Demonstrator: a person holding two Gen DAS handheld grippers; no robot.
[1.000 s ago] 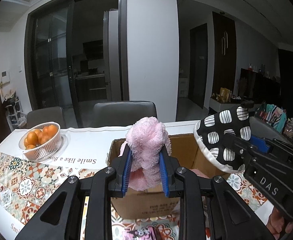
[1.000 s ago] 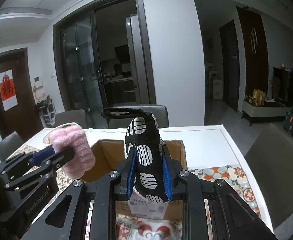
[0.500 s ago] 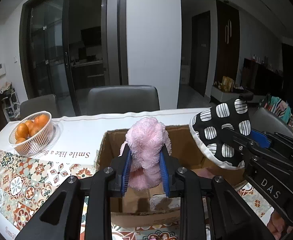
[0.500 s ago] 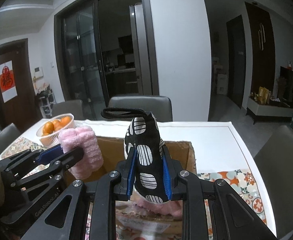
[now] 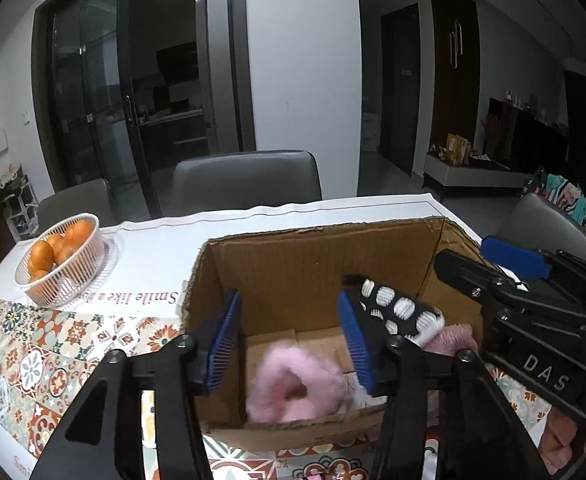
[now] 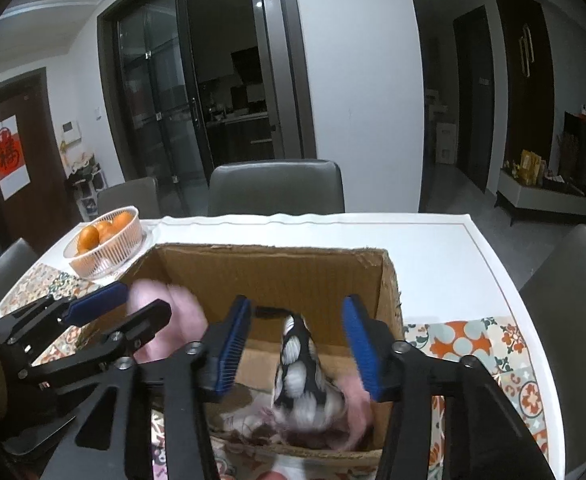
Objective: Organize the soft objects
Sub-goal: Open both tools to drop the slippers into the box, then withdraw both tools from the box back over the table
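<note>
Two soft items, the pink fluffy slipper [image 5: 293,388] and spotted mitt [image 6: 299,364], drop into the cardboard box [image 5: 313,252] because the left gripper [image 5: 291,344] and right gripper [image 6: 295,346], poised over it, have just spread, releasing them.

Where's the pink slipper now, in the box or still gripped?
In the box. The pink slipper sits blurred inside the cardboard box, below the left gripper, whose fingers have just been opening and touch nothing.

White basket of oranges [image 5: 63,258] on patterned tablecloth [image 5: 33,364], grey chairs [image 5: 247,178] behind.
</note>
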